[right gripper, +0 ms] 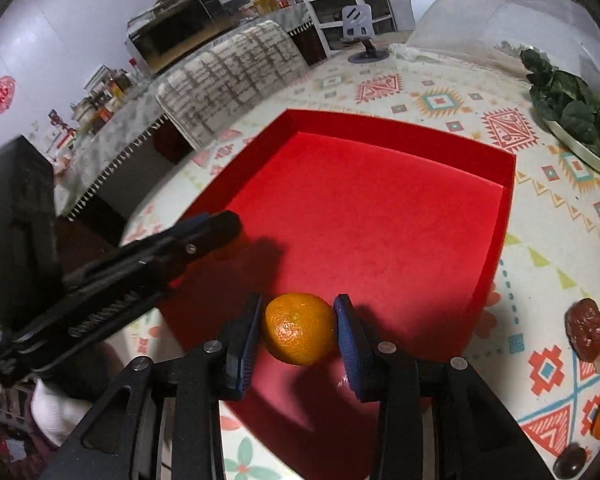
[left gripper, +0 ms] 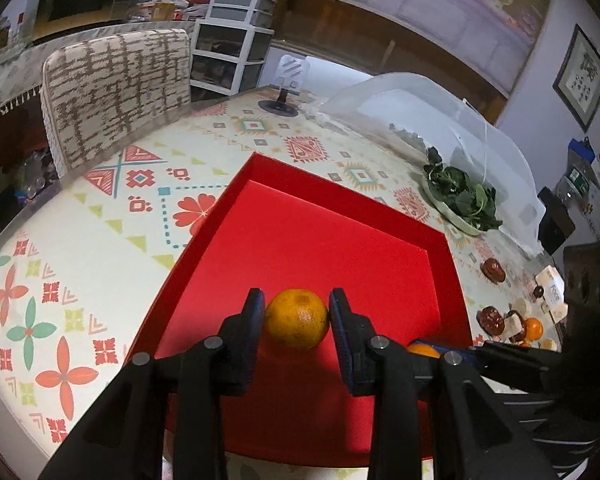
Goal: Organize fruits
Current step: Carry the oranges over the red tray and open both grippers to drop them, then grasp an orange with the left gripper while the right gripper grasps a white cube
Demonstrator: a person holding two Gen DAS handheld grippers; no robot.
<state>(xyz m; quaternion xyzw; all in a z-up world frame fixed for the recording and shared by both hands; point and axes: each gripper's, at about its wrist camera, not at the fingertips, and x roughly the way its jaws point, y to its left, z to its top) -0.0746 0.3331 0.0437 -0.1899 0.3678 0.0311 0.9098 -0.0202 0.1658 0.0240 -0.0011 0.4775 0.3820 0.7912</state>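
**Operator:** Between the blue pads of the left gripper (left gripper: 297, 316) sits a yellowish orange (left gripper: 297, 318), clamped on both sides. What does the right unit hold?

**Technician:** Its jaws are narrow as well. The right gripper (right gripper: 298, 328) clamps a deeper-coloured mandarin (right gripper: 299, 329). Both fruits hang above the near end of the red box (left gripper: 204, 236), whose floor is bare.

**Operator:** Which step is this?

**Technician:** By judgement, the carry-and-place step: two fruits are over the container and neither is set down. The next move calls for lowering each onto the red floor, then parting the pads only once the fruit rests, since a round fruit is liable to roll.

**Operator:** What remains outside?

**Technician:** Beside the box, on the right, lie wrinkled dark red fruits (right gripper: 586, 334), another orange (left gripper: 534, 328) and some pale wrapped items, so the task looks barely begun.

**Operator:** And the surroundings?

**Technician:** A patterned tablecloth (left gripper: 100, 248) covers the table. Further back stand a plate of dark greens (left gripper: 462, 200) and a translucent food cover (left gripper: 420, 112), then a chair (left gripper: 116, 96), white drawers (left gripper: 236, 32) and a framed picture (left gripper: 580, 76).
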